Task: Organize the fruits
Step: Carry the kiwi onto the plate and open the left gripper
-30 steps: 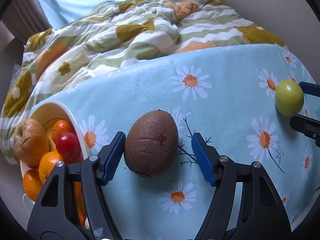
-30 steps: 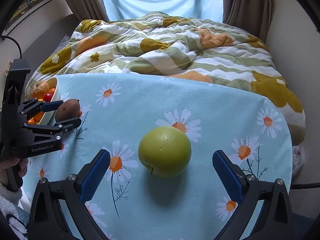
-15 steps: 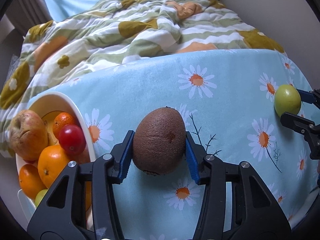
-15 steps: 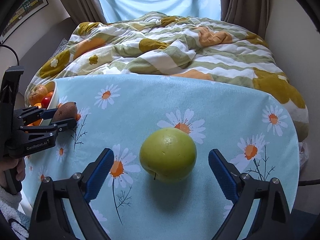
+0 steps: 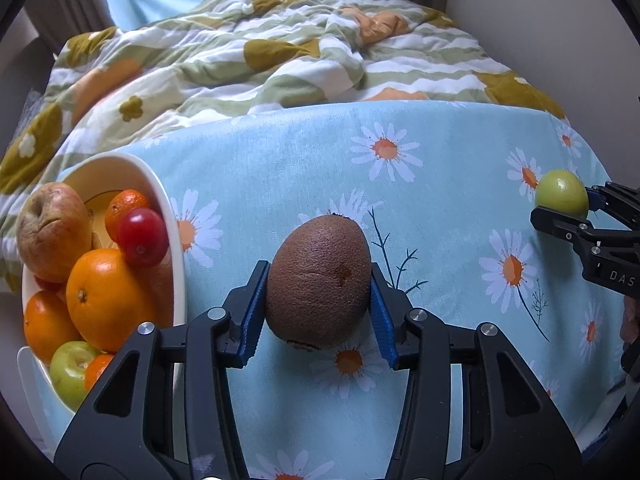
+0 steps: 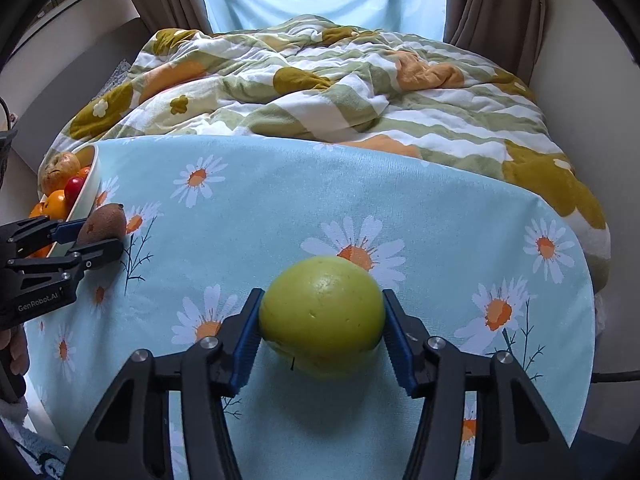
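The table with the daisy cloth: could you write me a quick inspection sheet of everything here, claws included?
Surface: daisy tablecloth, flat.
Job's things: kiwi and green apple on the cloth; white bowl at its left edge holds oranges, a red fruit, apples.
Clutter: nothing seen.
Claws: left claw pads press the kiwi; right claw is closing, pads against the apple.
Cables: dark cable at right edge.
Surroundings: rumpled quilt on a bed, curtains, window.

Readable text: "GenRobot.AI" on left gripper [image 6: 98, 236] body, seen from right wrist. "DAS", cut off at frame edge, on right gripper [image 5: 568, 204] body.
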